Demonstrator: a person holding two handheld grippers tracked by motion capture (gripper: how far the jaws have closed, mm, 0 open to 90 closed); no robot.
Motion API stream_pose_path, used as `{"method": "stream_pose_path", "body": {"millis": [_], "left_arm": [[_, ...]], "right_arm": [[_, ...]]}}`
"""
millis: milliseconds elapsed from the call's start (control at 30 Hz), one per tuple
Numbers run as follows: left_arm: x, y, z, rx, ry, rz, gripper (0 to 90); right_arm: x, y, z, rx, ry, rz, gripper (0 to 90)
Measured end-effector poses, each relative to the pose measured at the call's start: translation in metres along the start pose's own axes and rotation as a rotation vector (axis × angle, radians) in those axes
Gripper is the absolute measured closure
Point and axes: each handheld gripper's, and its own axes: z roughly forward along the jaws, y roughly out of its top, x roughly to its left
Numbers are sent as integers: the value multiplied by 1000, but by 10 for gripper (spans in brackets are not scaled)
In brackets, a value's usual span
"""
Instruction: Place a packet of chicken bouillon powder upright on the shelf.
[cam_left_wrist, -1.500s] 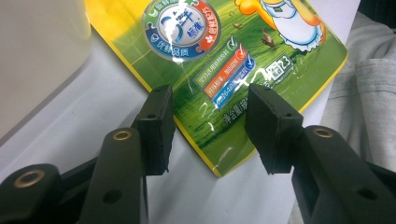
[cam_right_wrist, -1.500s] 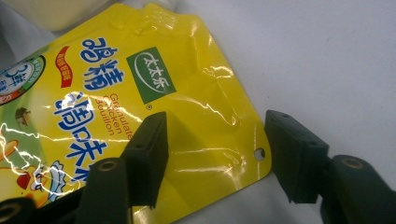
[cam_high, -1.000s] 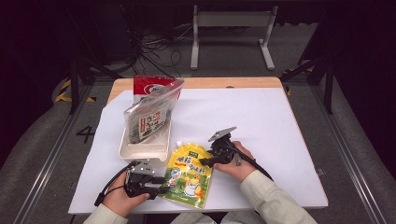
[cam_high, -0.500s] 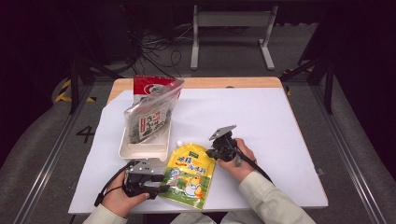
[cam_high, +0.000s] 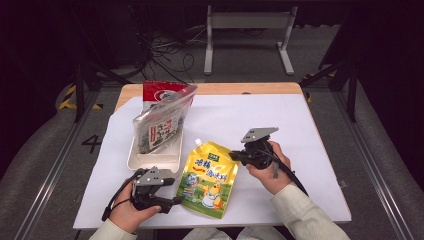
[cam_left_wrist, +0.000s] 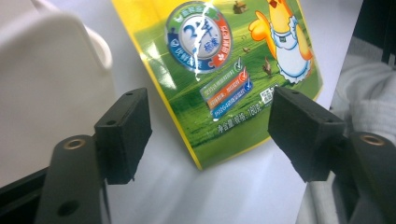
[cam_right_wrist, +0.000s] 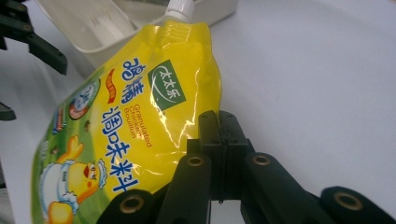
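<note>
White table (cam_high: 310, 150), yellow pouch (cam_high: 207, 177), grippers alongside

Both grippers, left (cam_high: 167, 202) and right (cam_high: 235, 156), are black with a grey three-cornered top plate. Jaws carry black rectangular pads and brass-ringed pivot holes. Black cables trail back. Sleeves (cam_high: 305, 220) are pale beige.

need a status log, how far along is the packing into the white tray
Done: a clear bag of packets already stands in the white tray. In hand: the right gripper is shut on the yellow pouch's edge; the left gripper is open at its lower corner. Left: the pouch lies on the table, outside the tray.
</note>
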Motion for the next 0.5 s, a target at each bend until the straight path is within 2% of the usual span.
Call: {"method": "stream_pose_path", "body": {"millis": [267, 500], "left_arm": [[0, 5, -5, -54, 28, 6, 235], [-2, 9, -7, -71, 18, 25, 229]], "right_arm": [[13, 11, -33, -79, 10, -45, 900], [29, 21, -59, -150, 8, -106, 900]]}}
